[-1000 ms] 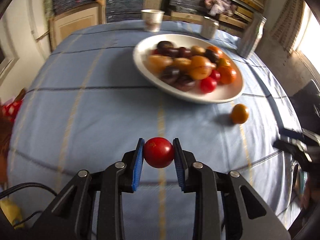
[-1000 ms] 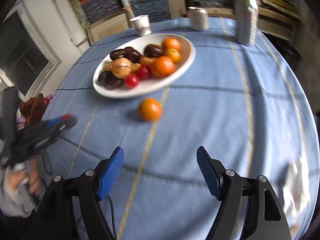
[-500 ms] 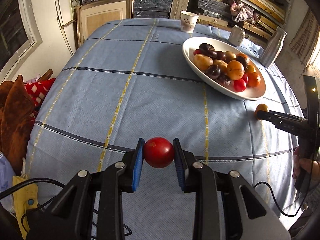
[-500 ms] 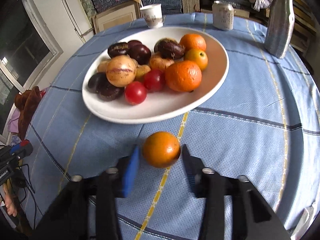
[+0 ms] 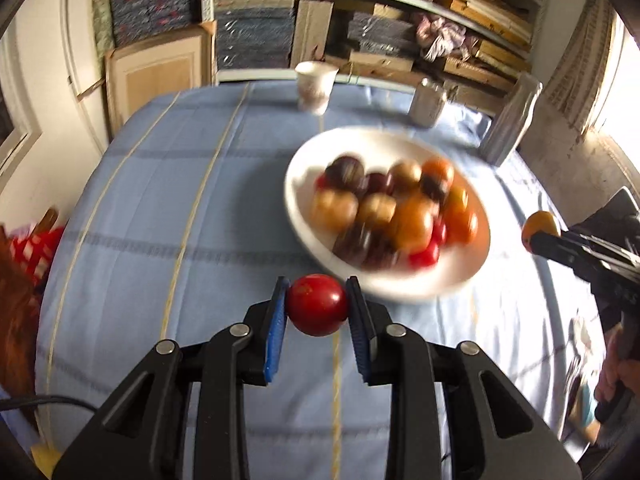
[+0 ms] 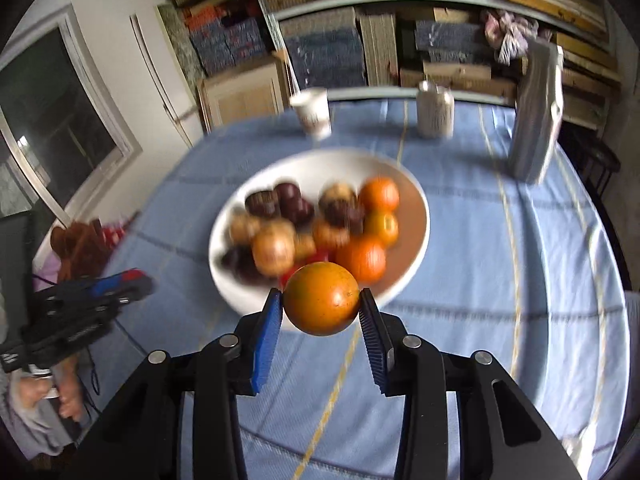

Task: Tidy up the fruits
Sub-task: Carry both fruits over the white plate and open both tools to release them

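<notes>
My left gripper [image 5: 317, 305] is shut on a red tomato [image 5: 317, 304], held above the blue tablecloth just short of the white plate [image 5: 384, 284]. That plate carries several mixed fruits: oranges, dark plums, tan ones and small red tomatoes. My right gripper [image 6: 321, 305] is shut on an orange [image 6: 321, 298], lifted off the cloth at the near rim of the plate [image 6: 404, 280]. In the left wrist view the right gripper [image 5: 538, 236] shows at the right edge with the orange [image 5: 540, 224]. The left gripper [image 6: 120, 286] appears at the left edge of the right wrist view.
A paper cup [image 5: 315, 86], a can [image 5: 429, 102] and a tall silver bottle [image 5: 512, 120] stand at the far side of the table. Shelves of stacked boxes fill the wall behind. Brown and red cloth [image 5: 24, 264] lies past the table's left edge. A hand [image 6: 60, 396] holds the left tool.
My right gripper moved up to the orange on the cloth, closed on it and lifted it. My left gripper, still holding the tomato, swung back toward the plate and rose.
</notes>
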`<state>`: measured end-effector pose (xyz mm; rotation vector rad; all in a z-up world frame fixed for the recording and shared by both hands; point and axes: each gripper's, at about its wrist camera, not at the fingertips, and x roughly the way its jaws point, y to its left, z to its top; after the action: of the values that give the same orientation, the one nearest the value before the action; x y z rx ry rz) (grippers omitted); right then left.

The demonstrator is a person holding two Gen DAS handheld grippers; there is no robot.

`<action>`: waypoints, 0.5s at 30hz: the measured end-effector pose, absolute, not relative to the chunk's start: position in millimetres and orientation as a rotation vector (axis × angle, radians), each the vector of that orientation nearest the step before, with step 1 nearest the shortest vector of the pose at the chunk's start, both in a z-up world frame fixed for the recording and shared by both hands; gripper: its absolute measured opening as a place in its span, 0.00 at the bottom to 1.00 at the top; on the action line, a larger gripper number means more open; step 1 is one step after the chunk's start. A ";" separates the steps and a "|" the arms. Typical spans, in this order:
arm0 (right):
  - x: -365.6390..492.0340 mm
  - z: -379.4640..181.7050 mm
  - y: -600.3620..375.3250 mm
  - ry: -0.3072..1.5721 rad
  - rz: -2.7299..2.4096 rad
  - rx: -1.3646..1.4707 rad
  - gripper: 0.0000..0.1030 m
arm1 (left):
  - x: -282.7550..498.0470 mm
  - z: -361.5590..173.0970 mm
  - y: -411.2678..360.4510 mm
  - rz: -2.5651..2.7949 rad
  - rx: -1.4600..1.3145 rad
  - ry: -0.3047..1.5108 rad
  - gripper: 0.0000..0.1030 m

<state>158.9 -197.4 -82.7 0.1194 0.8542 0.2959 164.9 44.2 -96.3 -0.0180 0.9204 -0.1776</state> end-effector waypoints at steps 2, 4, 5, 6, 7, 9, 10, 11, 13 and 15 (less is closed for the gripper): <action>171.8 -80.7 -195.3 0.849 0.299 0.113 0.39 | 185.5 -93.0 37.8 -0.189 -0.024 0.913 0.27; 189.7 -85.3 -190.7 0.856 0.307 0.110 0.39 | 207.1 -92.9 27.2 -0.206 -0.020 0.916 0.27; 199.0 -88.6 -188.8 0.860 0.312 0.107 0.39 | 216.4 -93.8 21.8 -0.211 -0.015 0.916 0.27; 208.2 -93.6 -184.8 0.868 0.320 0.104 0.39 | 225.1 -95.5 17.3 -0.216 -0.010 0.916 0.27; 214.9 -97.4 -182.3 0.876 0.326 0.103 0.39 | 235.6 -98.9 11.3 -0.222 -0.004 0.921 0.27; 230.2 -106.3 -175.8 0.892 0.342 0.105 0.39 | 252.2 -105.7 2.6 -0.232 0.000 0.931 0.27; 234.0 -108.8 -173.0 0.895 0.347 0.104 0.39 | 257.5 -108.9 1.2 -0.234 0.002 0.935 0.27; 238.3 -111.2 -169.6 0.900 0.353 0.101 0.39 | 262.5 -112.0 -0.6 -0.235 0.005 0.939 0.27; 249.0 -116.5 -161.9 0.908 0.368 0.091 0.39 | 272.7 -120.6 -3.9 -0.240 0.013 0.954 0.27; 254.6 -119.8 -156.0 0.912 0.379 0.082 0.39 | 278.2 -127.6 -5.5 -0.241 0.020 0.964 0.28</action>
<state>254.6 -156.0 -119.8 0.0822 0.9123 0.3787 278.2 -5.5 -127.6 0.0204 0.9640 -0.2413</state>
